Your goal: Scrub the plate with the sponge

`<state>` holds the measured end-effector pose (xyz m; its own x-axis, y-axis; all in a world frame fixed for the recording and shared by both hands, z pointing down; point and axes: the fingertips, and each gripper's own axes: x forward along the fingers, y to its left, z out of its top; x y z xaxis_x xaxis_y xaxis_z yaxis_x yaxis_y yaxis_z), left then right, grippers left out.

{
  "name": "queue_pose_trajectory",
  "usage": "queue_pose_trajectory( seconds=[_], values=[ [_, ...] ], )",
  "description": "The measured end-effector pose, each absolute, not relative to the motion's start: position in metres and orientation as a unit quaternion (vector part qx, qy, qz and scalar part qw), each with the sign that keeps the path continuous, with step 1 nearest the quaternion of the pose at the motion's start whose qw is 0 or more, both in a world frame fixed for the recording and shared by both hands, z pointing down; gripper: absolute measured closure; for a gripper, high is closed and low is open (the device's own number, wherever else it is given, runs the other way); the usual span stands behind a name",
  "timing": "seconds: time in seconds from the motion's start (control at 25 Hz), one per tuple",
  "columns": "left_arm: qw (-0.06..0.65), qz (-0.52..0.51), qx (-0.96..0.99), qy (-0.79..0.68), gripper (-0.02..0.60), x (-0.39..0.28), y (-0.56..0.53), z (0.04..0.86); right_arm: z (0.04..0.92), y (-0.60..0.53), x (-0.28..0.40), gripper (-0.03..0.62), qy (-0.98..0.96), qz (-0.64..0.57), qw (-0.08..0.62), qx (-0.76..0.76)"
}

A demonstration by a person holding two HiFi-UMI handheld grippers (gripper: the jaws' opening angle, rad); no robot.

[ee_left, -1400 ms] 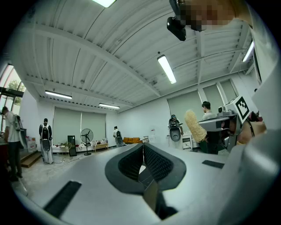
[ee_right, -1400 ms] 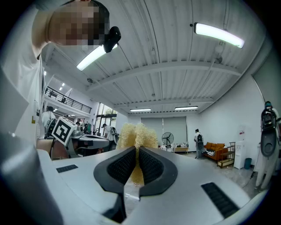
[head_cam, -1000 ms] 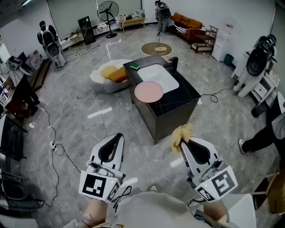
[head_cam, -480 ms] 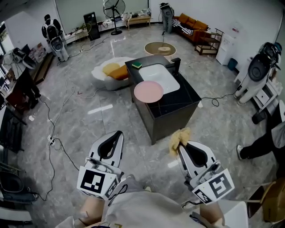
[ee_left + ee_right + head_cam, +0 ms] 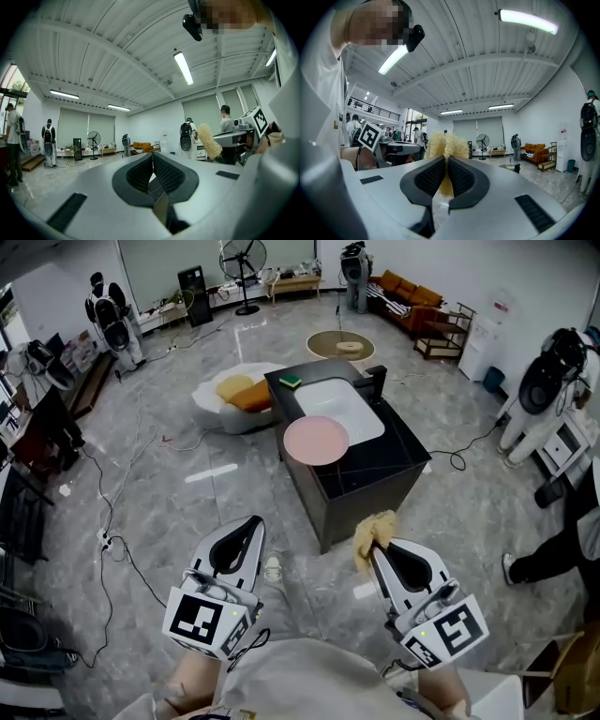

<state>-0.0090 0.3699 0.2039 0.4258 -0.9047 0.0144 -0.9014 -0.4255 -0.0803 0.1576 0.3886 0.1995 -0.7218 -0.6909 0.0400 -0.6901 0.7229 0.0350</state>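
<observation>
Close in, squeezing the left gripper [image 5: 251, 524] fully shut on nothing. Pinching the frayed yellow sponge [image 5: 374, 528] tight in the right gripper [image 5: 373, 546], with its tuft poking past the tips. Further out, across the floor, spotting the pink plate [image 5: 316, 441] flat on the black counter [image 5: 394, 460], at the white sink's [image 5: 345, 399] near rim.

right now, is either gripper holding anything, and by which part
The right gripper is shut on the yellow sponge, pinching one end; the rest fans out past the jaw tips. The left gripper is shut and empty.
</observation>
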Motion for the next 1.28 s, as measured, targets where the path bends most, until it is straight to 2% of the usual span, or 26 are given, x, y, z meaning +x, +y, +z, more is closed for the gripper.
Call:
queue_pose_trajectory(
  seconds=[0.32,0.84,1.16,1.24,1.28],
  values=[
    [0.004,-0.033,-0.867,0.497,0.558,-0.024,0.284,0.227,0.224,0.309,0.13,0.548,-0.922,0.012,0.051,0.384],
    [-0.079,-0.124,-0.888,0.435,0.557,-0.083,0.069,0.302,0.297,0.109,0.059,0.548,-0.887,0.102,0.151,0.425],
    [-0.122,-0.173,-0.901,0.378,0.555,-0.094,-0.026,0.362,0.359,0.009,0.032,0.547,-0.855,0.151,0.216,0.446],
    [-0.134,-0.179,-0.898,0.379,0.547,-0.1,-0.046,0.377,0.374,-0.007,0.024,0.548,-0.848,0.162,0.234,0.447],
    [-0.136,-0.185,-0.896,0.379,0.521,-0.103,-0.055,0.384,0.38,-0.014,0.021,0.548,-0.845,0.166,0.243,0.446]
  ],
)
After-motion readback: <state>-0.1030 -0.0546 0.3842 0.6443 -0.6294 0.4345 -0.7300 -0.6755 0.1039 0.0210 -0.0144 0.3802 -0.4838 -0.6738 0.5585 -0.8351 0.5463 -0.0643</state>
